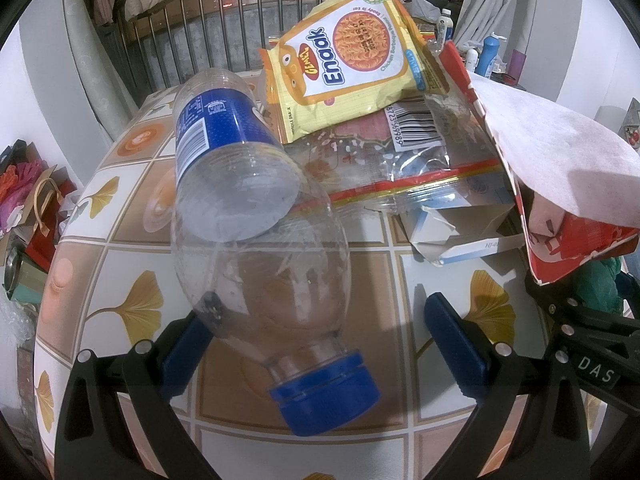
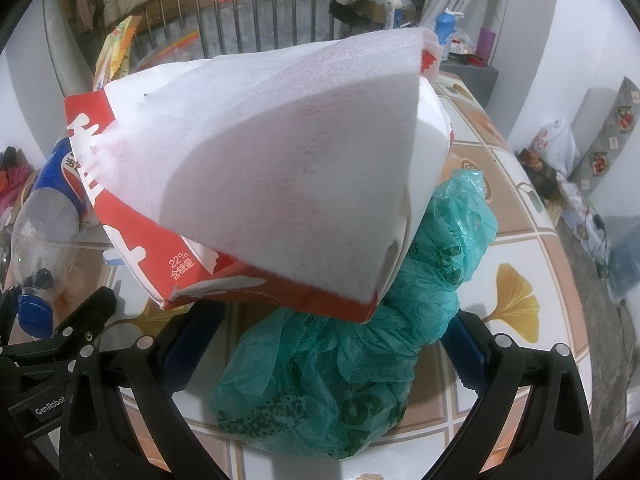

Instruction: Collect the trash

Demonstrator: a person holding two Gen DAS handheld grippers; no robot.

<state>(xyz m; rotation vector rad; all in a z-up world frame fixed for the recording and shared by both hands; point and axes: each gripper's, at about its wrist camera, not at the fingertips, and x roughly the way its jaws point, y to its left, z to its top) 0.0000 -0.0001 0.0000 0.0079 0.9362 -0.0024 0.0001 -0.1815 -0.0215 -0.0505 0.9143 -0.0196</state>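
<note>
A crushed clear plastic bottle (image 1: 256, 248) with a blue label and blue cap lies on the tiled table, cap toward me. My left gripper (image 1: 320, 332) is open, its fingers either side of the bottle's neck end. Behind lie a yellow noodle packet (image 1: 344, 68), a clear plastic wrapper (image 1: 424, 160) and a torn white carton (image 1: 460, 232). A red and white paper bag (image 2: 256, 168) with white foam sheet leans over a crumpled green plastic bag (image 2: 352, 360). My right gripper (image 2: 332, 344) is open around the green bag. The bottle also shows in the right wrist view (image 2: 44, 224).
The table (image 1: 120, 280) has a tile and ginkgo-leaf cloth. A metal railing (image 1: 224, 12) stands behind it. Bottles and clutter (image 1: 486, 56) sit at the far right. Bags and boxes (image 1: 28, 200) lie on the floor at left, more bags (image 2: 556, 152) at right.
</note>
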